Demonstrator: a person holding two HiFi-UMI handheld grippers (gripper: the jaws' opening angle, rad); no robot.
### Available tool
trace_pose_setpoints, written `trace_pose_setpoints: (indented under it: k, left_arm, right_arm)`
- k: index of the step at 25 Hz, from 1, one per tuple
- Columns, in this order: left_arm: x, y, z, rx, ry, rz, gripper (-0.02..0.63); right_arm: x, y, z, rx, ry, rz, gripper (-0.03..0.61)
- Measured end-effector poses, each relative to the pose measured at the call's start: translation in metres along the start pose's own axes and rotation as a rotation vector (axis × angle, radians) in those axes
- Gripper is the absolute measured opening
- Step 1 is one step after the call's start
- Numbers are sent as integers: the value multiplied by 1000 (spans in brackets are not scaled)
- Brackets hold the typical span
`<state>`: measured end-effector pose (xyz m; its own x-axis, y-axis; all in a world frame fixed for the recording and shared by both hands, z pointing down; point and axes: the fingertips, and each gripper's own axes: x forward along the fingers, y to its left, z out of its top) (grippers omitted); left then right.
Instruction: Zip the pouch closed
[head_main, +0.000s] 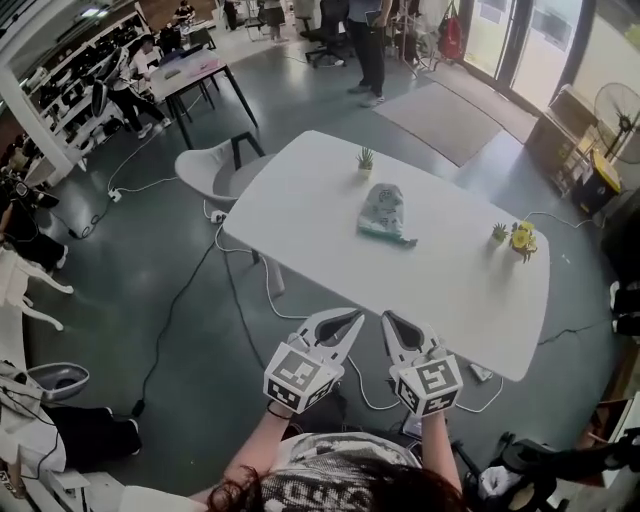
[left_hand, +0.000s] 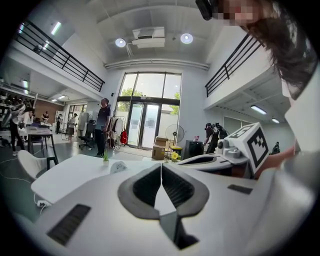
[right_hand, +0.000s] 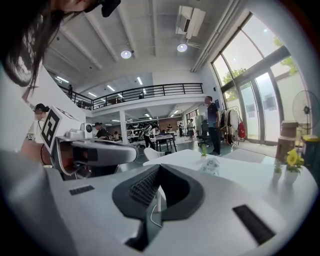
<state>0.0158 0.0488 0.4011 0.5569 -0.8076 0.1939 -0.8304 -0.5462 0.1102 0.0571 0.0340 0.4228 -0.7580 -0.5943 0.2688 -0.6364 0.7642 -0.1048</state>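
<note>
a soft, crumpled pale-green pouch (head_main: 385, 213) is laid near the middle of a smooth white counter (head_main: 300, 205) with rounded corners, bare surface all round it. the left gripper (head_main: 351, 320) and right gripper (head_main: 391, 321) are held off the near edge, well apart from it, ribbed dark fingers (left_hand: 177, 189) pressed together, nothing gripped.

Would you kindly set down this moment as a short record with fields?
pouch: lying near the middle of the white table, untouched
fastened: too small to tell
left claw: shut, empty, at the table's near edge
right claw: shut, empty, beside the left claw
also on table: small plant, yellow flowers
</note>
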Motion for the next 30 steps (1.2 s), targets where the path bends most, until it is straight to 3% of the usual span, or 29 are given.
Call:
trace_pose_setpoints:
  k: [10,30]
  left_arm:
    - [34,76,8,-4,7,-79,14]
    - [75,86,-12,-42,96,-184,14]
  right_arm:
    - [61,-31,12,31,23,-122,-3]
    - [74,-85,-8,110,81,-233,-3]
